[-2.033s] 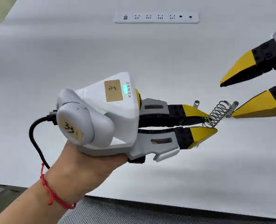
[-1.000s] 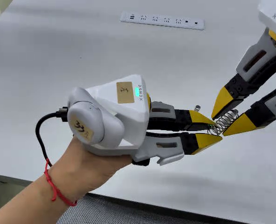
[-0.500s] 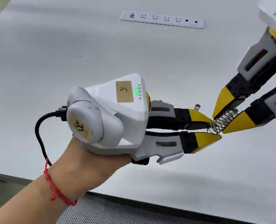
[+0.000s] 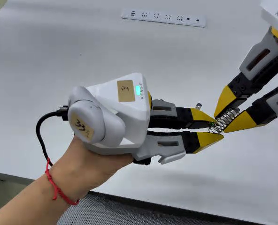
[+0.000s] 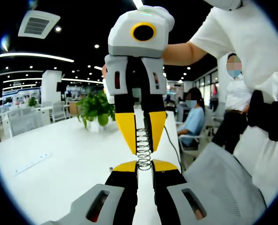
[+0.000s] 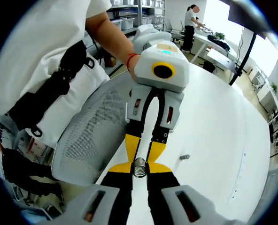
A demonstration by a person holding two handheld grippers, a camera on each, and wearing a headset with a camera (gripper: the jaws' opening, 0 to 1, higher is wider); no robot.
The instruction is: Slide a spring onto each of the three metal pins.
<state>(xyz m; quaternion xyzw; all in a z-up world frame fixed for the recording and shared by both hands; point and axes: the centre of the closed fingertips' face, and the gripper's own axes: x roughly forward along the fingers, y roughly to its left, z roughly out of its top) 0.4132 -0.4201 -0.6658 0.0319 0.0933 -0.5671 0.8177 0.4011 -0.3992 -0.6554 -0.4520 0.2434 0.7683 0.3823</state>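
**Kid:** Where is the spring?

**Me:** The spring [image 4: 225, 120] is up in the air, above the white table [image 4: 82, 56]. It sits between my two grippers like a little bridge.

**Kid:** What is the left one doing?

**Me:** My left gripper [image 5: 144, 166] is almost closed. There is just a thin gap, and one end of the spring is pinched in it. A pin may be hiding inside the coils there, but I cannot tell.

**Kid:** And the right one?

**Me:** My right gripper [image 6: 139, 168] comes in from the other side, with its tips facing the left tips. Its jaws squeeze the sides of the spring, so they are only as wide apart as the spring is.

**Kid:** Why hold it with both?

**Me:** I think it's because a spring is wobbly and can jump away. One gripper can hold it steady while the other pushes it along.

**Kid:** Where are the pins?

**Me:** One small metal pin [image 4: 198, 106] sits on the table, just past my left gripper and apart from the spring. It looks bare, so I think the job is not done.
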